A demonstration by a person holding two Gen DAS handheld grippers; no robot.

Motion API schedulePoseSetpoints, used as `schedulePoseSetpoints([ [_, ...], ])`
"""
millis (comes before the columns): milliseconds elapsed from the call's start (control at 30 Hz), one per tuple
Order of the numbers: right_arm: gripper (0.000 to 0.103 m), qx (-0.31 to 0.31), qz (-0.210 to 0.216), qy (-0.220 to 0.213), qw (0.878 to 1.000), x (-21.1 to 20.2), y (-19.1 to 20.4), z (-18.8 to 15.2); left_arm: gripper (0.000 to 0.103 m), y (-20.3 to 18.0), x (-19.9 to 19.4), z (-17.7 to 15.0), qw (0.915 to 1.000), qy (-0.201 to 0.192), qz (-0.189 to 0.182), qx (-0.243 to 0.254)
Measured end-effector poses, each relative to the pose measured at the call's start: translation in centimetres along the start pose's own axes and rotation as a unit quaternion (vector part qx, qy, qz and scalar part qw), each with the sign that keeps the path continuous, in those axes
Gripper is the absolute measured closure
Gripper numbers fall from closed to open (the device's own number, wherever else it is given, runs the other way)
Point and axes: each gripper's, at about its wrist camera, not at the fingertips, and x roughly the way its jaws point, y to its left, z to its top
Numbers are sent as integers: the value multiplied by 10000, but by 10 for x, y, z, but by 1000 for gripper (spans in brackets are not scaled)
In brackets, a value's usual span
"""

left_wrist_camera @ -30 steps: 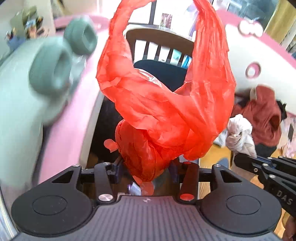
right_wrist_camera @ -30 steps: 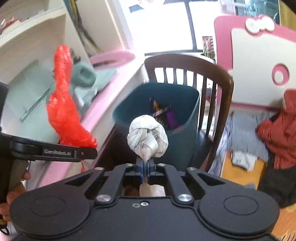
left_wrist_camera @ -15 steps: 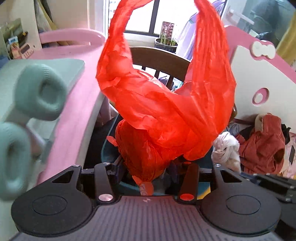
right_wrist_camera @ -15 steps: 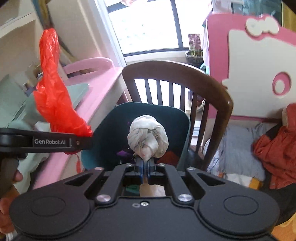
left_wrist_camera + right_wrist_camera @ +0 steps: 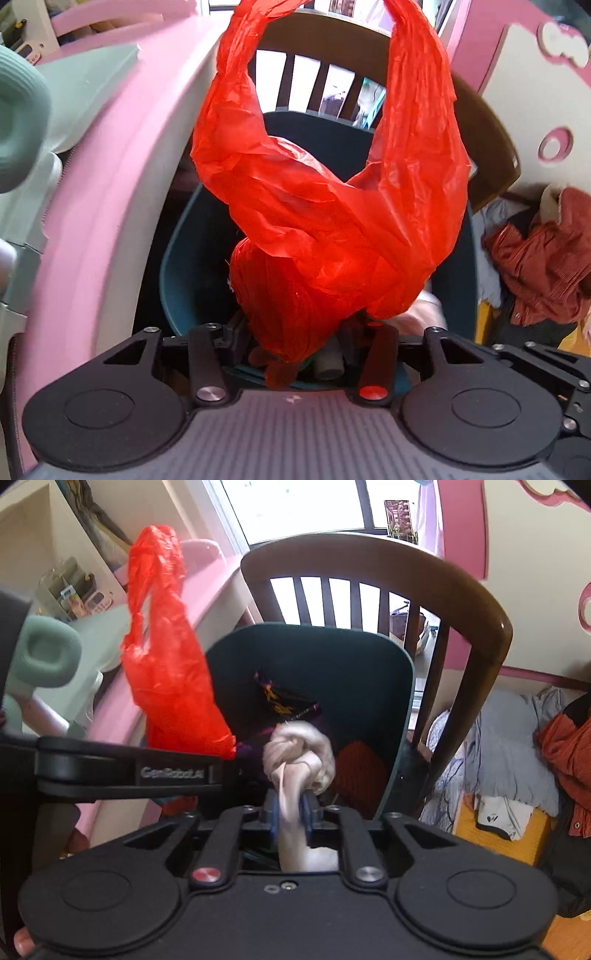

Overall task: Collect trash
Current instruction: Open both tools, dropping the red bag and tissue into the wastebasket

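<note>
Left tool point(image 5: 291, 332): pinching red bag point(image 5: 332, 206) over teal bin point(image 5: 332, 672). Right tool point(image 5: 290, 808): jaws opening, knotted white bag point(image 5: 299, 753) between them, blurred, seemingly slipping free.

A brown wooden chair point(image 5: 388, 572) stands by a pink table point(image 5: 122, 177). Bright light comes through the window point(image 5: 295, 509).

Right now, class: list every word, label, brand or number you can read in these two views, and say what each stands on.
"GenRobot.AI": white lettering, slightly blurred, on the side of the left gripper, seen from the right wrist view.
Purple wrapper in the dark teal bin: yellow print, too blurred to read.
Small items on the shelf: labels too small to read.
Left wrist view: no readable text.
</note>
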Motion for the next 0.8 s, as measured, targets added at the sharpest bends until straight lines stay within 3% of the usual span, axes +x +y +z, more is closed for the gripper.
schedulePoseSetpoints([
  [133,77,-28,17,19,10000,1,-1,-2,50,0,11,3,10000,93,-23,10],
  [300,65,-84,47,-57,9999,-6,-2,-5,33,0,18,5,10000,-11,-20,39],
  [800,50,-346,59,-442,9984,-54,11,-28,33,7,-38,-30,9976,-608,-179,295],
])
